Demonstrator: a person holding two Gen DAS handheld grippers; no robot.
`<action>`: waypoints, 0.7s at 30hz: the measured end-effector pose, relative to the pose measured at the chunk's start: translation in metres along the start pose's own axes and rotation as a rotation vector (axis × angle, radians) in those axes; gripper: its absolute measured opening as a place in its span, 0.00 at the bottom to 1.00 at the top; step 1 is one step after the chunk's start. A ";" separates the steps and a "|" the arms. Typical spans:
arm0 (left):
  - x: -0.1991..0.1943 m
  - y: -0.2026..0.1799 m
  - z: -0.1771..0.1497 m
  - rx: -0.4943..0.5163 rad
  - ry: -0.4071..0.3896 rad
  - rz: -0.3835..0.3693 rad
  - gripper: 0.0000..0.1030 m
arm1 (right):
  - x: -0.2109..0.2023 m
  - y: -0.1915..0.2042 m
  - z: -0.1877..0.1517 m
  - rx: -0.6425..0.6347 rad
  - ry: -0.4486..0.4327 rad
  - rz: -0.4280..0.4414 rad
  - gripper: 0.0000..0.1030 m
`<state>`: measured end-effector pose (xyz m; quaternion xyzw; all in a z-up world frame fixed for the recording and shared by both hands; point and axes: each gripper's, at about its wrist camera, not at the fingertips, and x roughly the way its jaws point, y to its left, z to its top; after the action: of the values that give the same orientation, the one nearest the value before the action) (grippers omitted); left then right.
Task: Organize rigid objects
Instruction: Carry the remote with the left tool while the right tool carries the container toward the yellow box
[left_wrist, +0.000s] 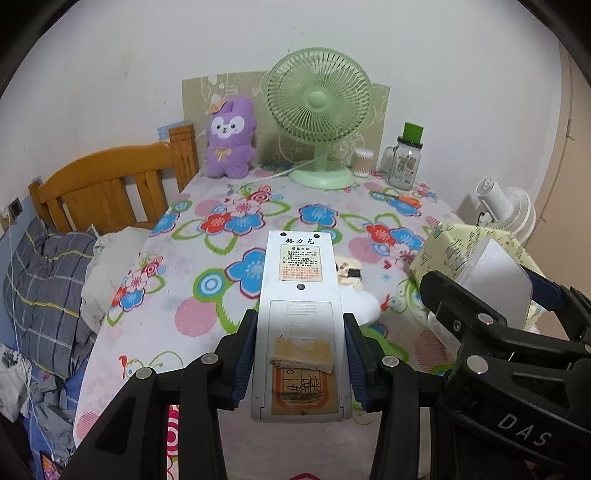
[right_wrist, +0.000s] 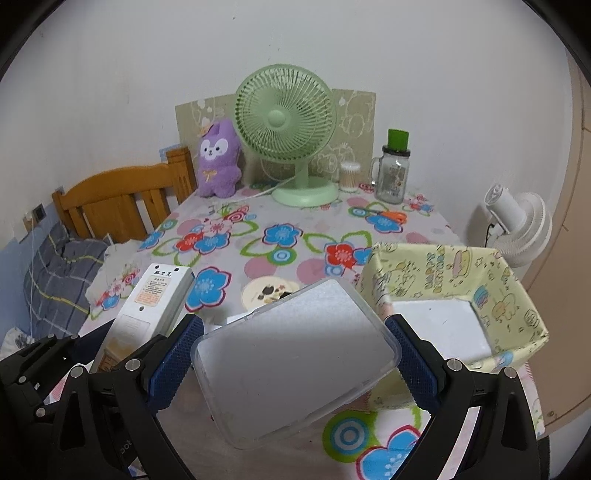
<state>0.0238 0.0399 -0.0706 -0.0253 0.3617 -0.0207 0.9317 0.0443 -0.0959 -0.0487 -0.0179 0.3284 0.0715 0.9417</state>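
My left gripper (left_wrist: 300, 325) is shut on a white remote control (left_wrist: 300, 295), back side up, held above the flowered table. The remote also shows in the right wrist view (right_wrist: 147, 306) at the left. My right gripper (right_wrist: 293, 332) is shut on a clear plastic box with white foam inside (right_wrist: 295, 358), held tilted above the table, just left of a yellow patterned open box (right_wrist: 509, 295). The right gripper and its plastic box show in the left wrist view (left_wrist: 495, 273) at the right, in front of the yellow box (left_wrist: 454, 251).
At the back of the table stand a green desk fan (right_wrist: 286, 125), a purple plush toy (right_wrist: 218, 162), a cotton swab jar (right_wrist: 349, 176) and a glass mug jar with a green lid (right_wrist: 393, 173). A round sticker-like item (right_wrist: 271, 291) lies mid-table. A wooden bed frame (right_wrist: 122, 199) is left, a white fan (right_wrist: 524, 229) right.
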 end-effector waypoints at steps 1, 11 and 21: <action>-0.002 -0.002 0.001 0.001 -0.004 0.001 0.44 | -0.002 -0.002 0.002 0.003 -0.005 0.000 0.96; -0.012 -0.018 0.010 -0.002 -0.031 -0.004 0.44 | -0.019 -0.018 0.012 0.003 -0.042 -0.009 0.96; -0.014 -0.049 0.023 0.008 -0.053 -0.025 0.44 | -0.027 -0.047 0.024 0.022 -0.062 -0.030 0.96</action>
<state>0.0282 -0.0072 -0.0410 -0.0265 0.3366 -0.0334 0.9407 0.0449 -0.1439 -0.0141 -0.0102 0.2997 0.0544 0.9524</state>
